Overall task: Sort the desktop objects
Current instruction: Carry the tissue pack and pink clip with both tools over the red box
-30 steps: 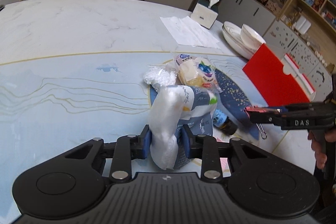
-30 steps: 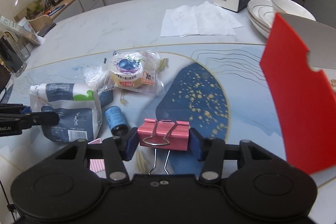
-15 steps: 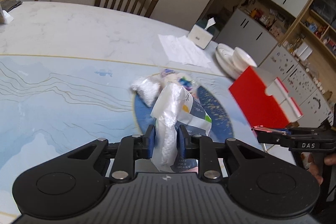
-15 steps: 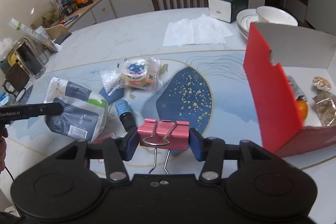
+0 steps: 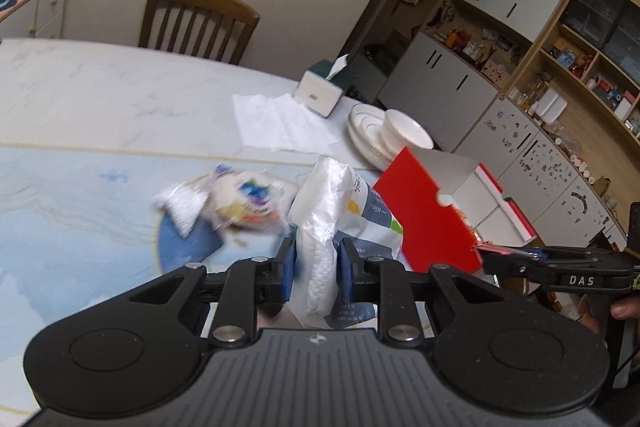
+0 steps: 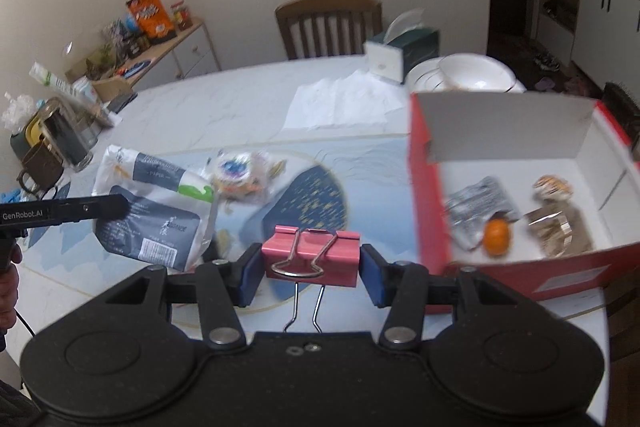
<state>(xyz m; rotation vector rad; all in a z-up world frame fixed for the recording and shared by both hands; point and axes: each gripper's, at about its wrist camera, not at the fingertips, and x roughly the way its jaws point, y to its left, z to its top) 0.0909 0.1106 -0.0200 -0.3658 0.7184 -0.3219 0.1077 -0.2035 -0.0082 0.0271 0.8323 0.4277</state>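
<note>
Left wrist view: the left gripper point(image 5: 317, 265) is clamped on a tissue pack point(image 5: 320, 223), held clear above the table point(image 5: 100, 99), just left of the red box point(image 5: 424, 211).

Right wrist view: the right gripper point(image 6: 311, 264) pinches a pink binder clip point(image 6: 311, 259) between both pads, raised beside the box's near corner. An orange point(image 6: 497, 237) and wrapped packets lie inside the box.

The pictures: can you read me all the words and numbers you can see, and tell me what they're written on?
"DAS": on the right gripper, seen from the left wrist view.
"GenRobot.AI": on the left gripper, seen from the right wrist view.
"PAPER": on the tissue pack held in the left fingers.
Other print and the barcode on the pack: too small to read.
Orange snack bag on the sideboard: lettering too blurred.
Wrapped snack on the table: too blurred.
</note>
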